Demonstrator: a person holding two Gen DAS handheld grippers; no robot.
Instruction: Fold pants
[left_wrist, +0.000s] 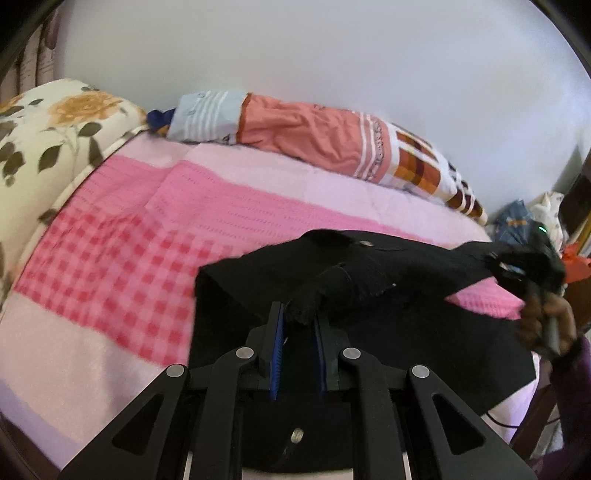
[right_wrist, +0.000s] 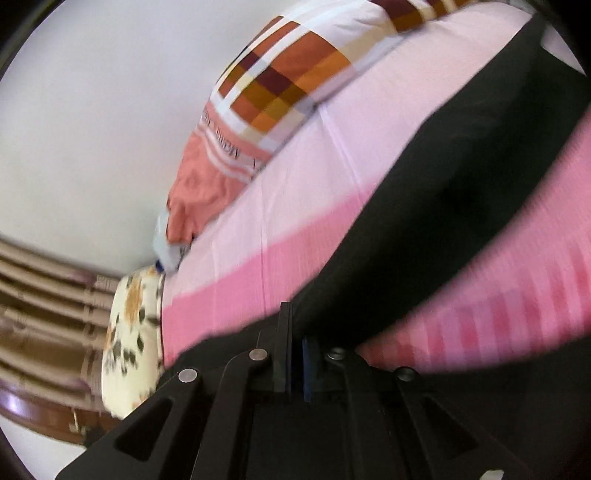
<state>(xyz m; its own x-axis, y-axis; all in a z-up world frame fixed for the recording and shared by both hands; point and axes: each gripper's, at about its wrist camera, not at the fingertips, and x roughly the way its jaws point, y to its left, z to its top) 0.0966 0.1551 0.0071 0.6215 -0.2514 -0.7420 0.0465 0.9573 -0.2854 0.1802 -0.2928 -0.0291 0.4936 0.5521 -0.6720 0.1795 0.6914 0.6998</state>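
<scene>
A fold of the black pants (left_wrist: 369, 288) is pinched between the blue pads of the left gripper (left_wrist: 300, 325) at the near edge. The right gripper (right_wrist: 297, 354) is closed, its pads nearly touching; whether cloth is caught cannot be told. The pants are spread over the pink blanket (left_wrist: 155, 229). Beyond, a rolled quilt (left_wrist: 314, 136) is laid along the wall (left_wrist: 332, 55).

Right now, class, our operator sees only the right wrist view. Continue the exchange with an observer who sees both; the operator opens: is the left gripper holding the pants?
Observer: Yes, the left gripper has its fingers shut on a bunched fold of the black pants.
Operator: Which end?
Observer: A metal button shows just beyond, so probably the waist.
Operator: Anything off the bed?
Observer: A clothes heap past its far corner.
</scene>
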